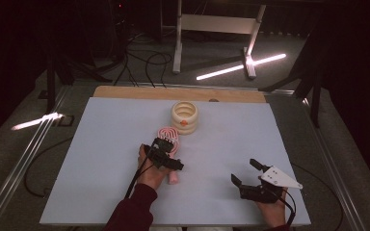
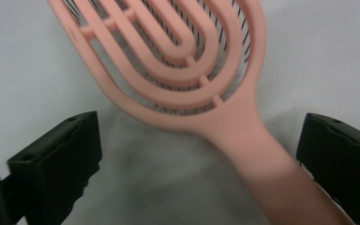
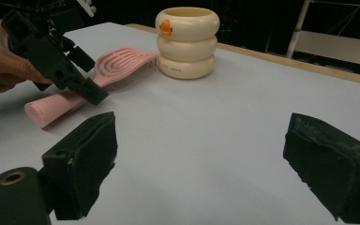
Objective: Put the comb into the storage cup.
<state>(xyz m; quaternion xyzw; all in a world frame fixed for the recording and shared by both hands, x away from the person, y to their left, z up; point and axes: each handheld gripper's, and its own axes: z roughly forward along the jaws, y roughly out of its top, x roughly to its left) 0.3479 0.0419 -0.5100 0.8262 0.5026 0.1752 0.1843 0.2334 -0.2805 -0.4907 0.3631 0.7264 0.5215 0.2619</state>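
A pink vented hairbrush (image 1: 167, 136) lies on the white sheet (image 1: 101, 144), bristles down, its handle toward the person. My left gripper (image 1: 167, 155) hovers over the handle, held by a hand in a dark red sleeve. In the left gripper view the brush (image 2: 187, 79) lies below, and my left gripper (image 2: 201, 133) is open, one jaw on each side of the handle without touching it. At the front right my right gripper (image 1: 243, 171) stands open and holds nothing. The right gripper view shows its open jaws (image 3: 206, 159), the brush (image 3: 122, 63) and the left gripper (image 3: 56, 56).
A cream ringed container (image 1: 184, 117) with an orange mark stands just behind the brush head, also in the right gripper view (image 3: 187, 42). The wooden table edge (image 1: 125, 92) runs along the back. Cables and a white stand (image 1: 212, 29) occupy the dark floor beyond.
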